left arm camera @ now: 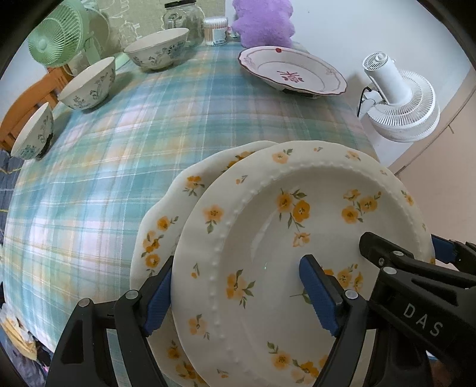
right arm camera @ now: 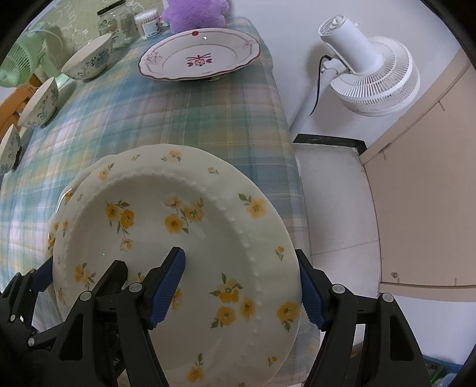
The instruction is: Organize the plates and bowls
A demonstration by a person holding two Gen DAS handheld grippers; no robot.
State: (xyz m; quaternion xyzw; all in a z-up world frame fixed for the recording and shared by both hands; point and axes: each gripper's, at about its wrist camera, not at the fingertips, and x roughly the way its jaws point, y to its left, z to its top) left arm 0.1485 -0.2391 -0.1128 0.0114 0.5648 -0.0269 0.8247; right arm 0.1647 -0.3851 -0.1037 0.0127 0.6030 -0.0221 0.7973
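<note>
A cream plate with yellow flowers [left arm camera: 267, 226] [right arm camera: 178, 208] lies offset on a matching plate [left arm camera: 166, 226] [right arm camera: 64, 196], near the right edge of the plaid table [left arm camera: 119, 134]. My left gripper [left arm camera: 238, 262] straddles its left rim, one blue pad outside and one over the well, jaws wide. My right gripper [right arm camera: 239, 254] straddles the right rim the same way. Neither pair of pads pinches the rim. A pink-patterned plate [left arm camera: 291, 70] sits at the far right. Three blue-flowered bowls [left arm camera: 157, 49] [left arm camera: 89, 83] [left arm camera: 34, 131] line the left side.
A green fan [left arm camera: 56, 38], glass jar [left arm camera: 181, 18], cotton swab tub [left arm camera: 215, 29] and purple plush [left arm camera: 261, 20] stand along the far edge. A white fan [right arm camera: 374, 71] stands on the floor right of the table. An orange chair [left arm camera: 26, 101] is at the left.
</note>
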